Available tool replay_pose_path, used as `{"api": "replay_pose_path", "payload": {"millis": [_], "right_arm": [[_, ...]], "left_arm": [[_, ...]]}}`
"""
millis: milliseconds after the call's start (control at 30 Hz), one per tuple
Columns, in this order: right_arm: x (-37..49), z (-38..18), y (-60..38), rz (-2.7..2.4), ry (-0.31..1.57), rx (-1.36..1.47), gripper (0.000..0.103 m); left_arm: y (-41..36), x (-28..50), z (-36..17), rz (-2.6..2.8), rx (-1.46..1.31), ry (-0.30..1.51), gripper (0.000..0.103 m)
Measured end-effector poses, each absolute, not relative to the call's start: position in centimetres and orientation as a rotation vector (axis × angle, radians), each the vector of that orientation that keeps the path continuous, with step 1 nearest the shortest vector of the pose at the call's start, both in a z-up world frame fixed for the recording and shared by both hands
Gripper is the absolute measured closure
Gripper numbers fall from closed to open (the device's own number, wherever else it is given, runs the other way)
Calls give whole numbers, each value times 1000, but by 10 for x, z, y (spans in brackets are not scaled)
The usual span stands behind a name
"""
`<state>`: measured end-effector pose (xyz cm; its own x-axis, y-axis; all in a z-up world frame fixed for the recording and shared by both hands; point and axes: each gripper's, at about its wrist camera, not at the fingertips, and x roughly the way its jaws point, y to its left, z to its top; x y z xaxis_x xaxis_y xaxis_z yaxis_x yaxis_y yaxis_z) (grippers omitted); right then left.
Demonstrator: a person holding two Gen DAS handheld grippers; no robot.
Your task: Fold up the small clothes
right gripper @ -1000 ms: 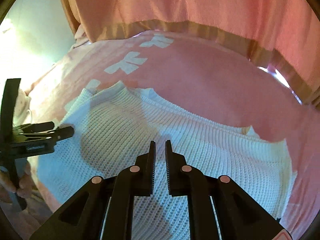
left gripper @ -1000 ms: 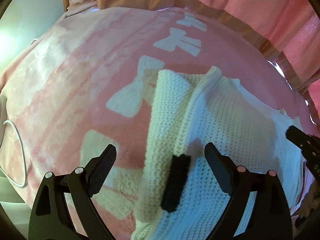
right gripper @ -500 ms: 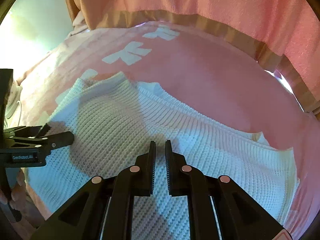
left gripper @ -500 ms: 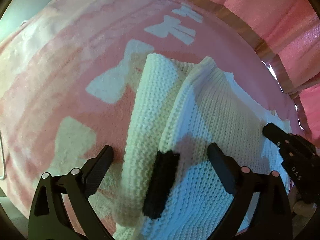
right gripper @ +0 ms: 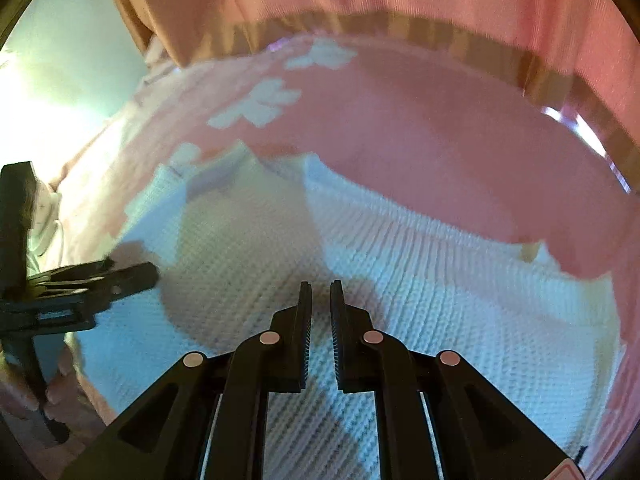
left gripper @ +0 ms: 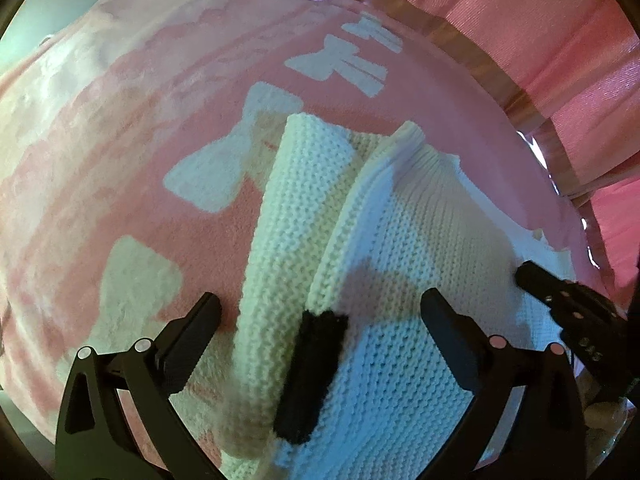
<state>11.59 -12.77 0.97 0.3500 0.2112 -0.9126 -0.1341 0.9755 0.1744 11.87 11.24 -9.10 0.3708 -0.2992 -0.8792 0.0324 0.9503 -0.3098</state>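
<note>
A cream knitted sweater (left gripper: 408, 240) lies on a pink blanket (left gripper: 120, 140) with pale bow shapes; pink curtains (left gripper: 540, 20) hang behind. The left hand-held gripper (left gripper: 320, 316), jaws just spreading wide, straddles its folded sleeve (left gripper: 296, 216) without pressing. The right hand-held gripper (right gripper: 320, 300) hovers over the sweater, clenched on nothing.

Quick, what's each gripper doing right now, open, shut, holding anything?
Left gripper: open, has just been opening, sweater beneath, not gripped.
Right gripper: shut, empty, over the sweater.
</note>
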Motion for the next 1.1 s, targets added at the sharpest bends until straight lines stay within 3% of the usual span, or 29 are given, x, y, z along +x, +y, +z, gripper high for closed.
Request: {"api": "replay_pose_path", "payload": {"millis": [333,467,533,600,667,700,833,933,1100], "right_arm": [[152,22,-123,288,1150,157,94],[177,13,-107,334,1172,131,77],[190,6,-97,347,1174,133,57],[199,-4,-83,371,1192,109,53],[202,-12,-71,349,1195,35,68],[203,-9,-67,350,1176,10,96],[214,13,-69,303,1102,29,98],[222,-13,-62,286,1168,-25,97],[180,40,-103,289,1096,82,94]], "left_arm": [[106,123,-92,-203,-219,1172,6],[102,125,-91,-192,-193,1167,6],[99,123,-87,-191,-164,1149,6],[97,119,-81,-183,-113,1124,6],[97,117,-76,-183,-81,1105,6],[98,116,-75,-182,-70,1101,6],[105,118,-74,-182,-82,1106,5],[108,124,-82,-171,-92,1129,5],[115,134,-90,-170,-178,1159,5]]}}
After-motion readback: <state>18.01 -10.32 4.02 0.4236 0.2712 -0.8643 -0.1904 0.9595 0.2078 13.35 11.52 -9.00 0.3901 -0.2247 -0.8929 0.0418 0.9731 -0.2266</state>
